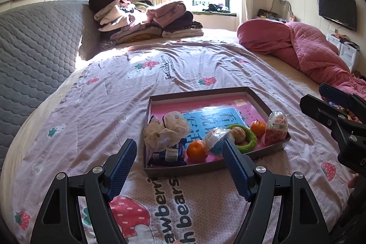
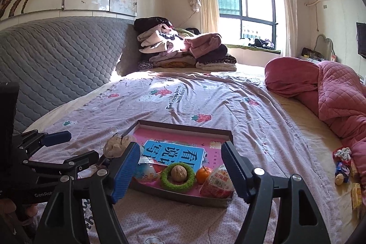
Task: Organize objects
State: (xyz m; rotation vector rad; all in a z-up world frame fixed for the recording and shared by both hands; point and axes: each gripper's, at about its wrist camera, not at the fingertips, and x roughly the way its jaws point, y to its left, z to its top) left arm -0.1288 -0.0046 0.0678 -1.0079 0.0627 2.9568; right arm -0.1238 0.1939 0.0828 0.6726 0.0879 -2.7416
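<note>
A shallow cardboard tray (image 1: 196, 93) with a pink and blue book as its floor lies on the bed. In it are a cream plush (image 1: 164, 129), a blue snack packet (image 1: 169, 154), two oranges (image 1: 196, 151) (image 1: 258, 128), a wrapped blue and white ball (image 1: 216, 141), a walnut (image 2: 179, 172) inside a green ring (image 2: 164, 180), and a red and white packet (image 2: 217, 184). My left gripper (image 1: 179, 164) stands open just before the tray's near left edge. My right gripper (image 2: 180, 166) stands open above the near right edge. Neither has anything between its fingers.
The pink strawberry bedspread (image 1: 160, 74) covers the bed. A rolled pink quilt (image 2: 320, 88) lies along the right side, with loose snack packets (image 2: 342, 167) and another walnut (image 2: 339, 180) beside it. Folded clothes (image 1: 148, 22) are piled at the far end, by the grey headboard (image 1: 34, 49).
</note>
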